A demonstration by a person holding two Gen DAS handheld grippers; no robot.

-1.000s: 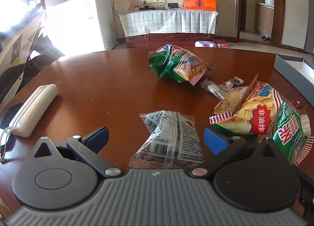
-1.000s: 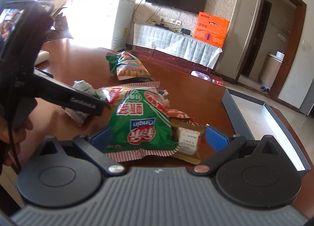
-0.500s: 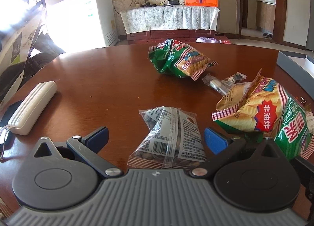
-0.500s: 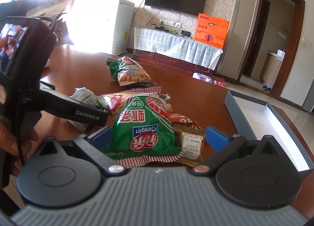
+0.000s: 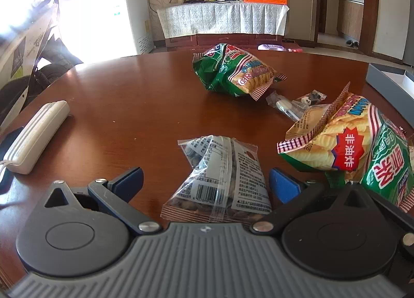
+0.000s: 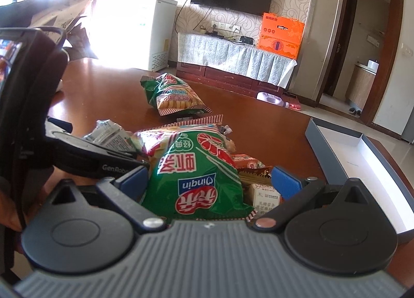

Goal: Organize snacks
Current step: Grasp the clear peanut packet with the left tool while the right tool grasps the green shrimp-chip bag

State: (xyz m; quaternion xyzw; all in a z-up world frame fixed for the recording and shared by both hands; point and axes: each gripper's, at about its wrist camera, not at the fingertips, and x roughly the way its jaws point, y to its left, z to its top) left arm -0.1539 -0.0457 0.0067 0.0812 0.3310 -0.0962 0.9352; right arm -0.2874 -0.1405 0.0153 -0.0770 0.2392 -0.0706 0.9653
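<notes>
Left gripper (image 5: 205, 180), jaws apart, has edged closer around clear nut packet (image 5: 220, 181) on table (image 5: 116, 106). Right gripper (image 6: 208, 182), jaws apart, now straddles green shrimp-chip bag (image 6: 196, 181). Twin grasps look imminent; box (image 6: 344, 153) waits nearby.

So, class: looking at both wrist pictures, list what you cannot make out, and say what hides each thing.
- Near end of the clear nut packet: left wrist view, hidden behind the gripper body.
- Small packets under the green shrimp-chip bag: right wrist view, mostly covered by that bag.
- Grey box: its near end is cut off by the right gripper and picture edge.
- Window area: washed out by glare in both views.
</notes>
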